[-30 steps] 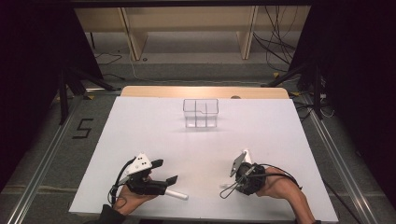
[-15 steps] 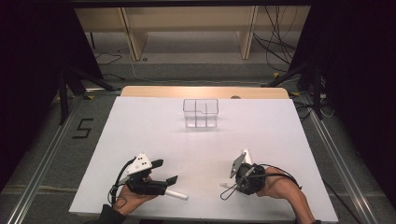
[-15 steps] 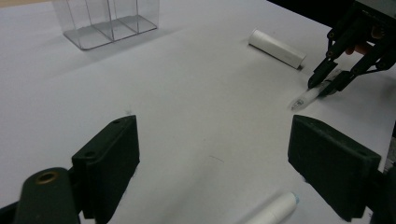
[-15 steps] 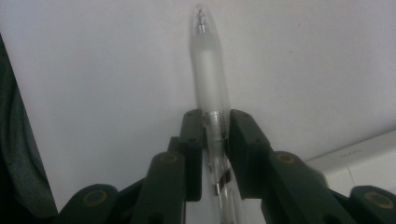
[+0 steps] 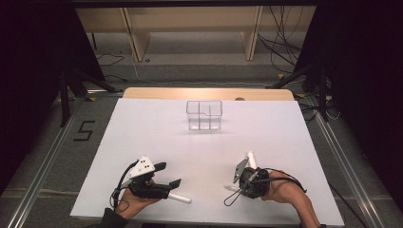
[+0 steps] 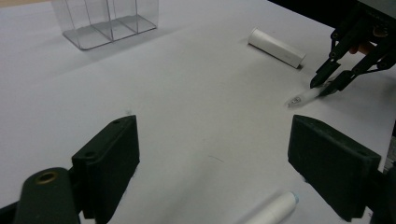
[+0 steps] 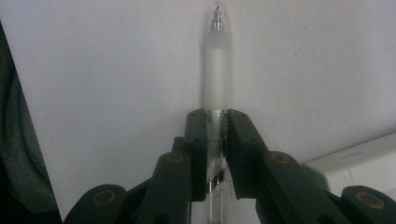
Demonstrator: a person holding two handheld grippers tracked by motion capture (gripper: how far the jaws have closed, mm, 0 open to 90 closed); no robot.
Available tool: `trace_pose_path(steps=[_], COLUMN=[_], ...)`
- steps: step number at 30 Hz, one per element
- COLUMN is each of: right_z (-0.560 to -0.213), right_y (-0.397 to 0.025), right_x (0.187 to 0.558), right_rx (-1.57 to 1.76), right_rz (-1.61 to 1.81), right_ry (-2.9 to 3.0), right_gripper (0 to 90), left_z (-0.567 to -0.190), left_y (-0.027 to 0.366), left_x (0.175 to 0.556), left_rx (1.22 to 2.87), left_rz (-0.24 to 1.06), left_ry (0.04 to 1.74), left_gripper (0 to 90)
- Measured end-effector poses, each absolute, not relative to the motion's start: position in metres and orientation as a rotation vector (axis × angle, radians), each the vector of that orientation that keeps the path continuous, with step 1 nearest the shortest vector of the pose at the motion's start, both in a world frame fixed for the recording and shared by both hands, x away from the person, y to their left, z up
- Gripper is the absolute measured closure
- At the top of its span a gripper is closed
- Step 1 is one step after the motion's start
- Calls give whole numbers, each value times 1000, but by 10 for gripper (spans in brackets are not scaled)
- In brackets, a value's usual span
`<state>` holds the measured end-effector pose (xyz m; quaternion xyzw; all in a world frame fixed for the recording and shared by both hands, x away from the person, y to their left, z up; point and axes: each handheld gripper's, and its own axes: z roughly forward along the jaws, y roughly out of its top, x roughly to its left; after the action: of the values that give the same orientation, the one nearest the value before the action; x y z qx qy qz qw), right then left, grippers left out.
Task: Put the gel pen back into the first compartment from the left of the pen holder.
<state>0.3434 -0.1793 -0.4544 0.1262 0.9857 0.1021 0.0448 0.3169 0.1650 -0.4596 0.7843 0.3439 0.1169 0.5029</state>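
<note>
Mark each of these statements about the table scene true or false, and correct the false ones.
1. The right gripper is shut on a clear pen. True.
2. The left gripper is shut on a white tube. False: its jaws stand wide apart; a white tube lies on the table beside them.
3. The clear organizer stands at the table's far side. True.
4. The pen lies inside the organizer. False: it is down near the person's edge, in the right gripper.
</note>
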Motion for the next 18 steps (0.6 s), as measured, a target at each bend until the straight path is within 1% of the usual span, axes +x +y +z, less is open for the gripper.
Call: trace_pose_path(steps=[18], right_z=[-445], right_y=[-187], right_x=[345], right_rx=[474], right_rz=[441], right_ry=[2959], right_gripper=[799], left_z=[-459], left_y=[165], left_x=[317], left_rx=[1894], left_rz=[285], left_ry=[829], left_gripper=[162])
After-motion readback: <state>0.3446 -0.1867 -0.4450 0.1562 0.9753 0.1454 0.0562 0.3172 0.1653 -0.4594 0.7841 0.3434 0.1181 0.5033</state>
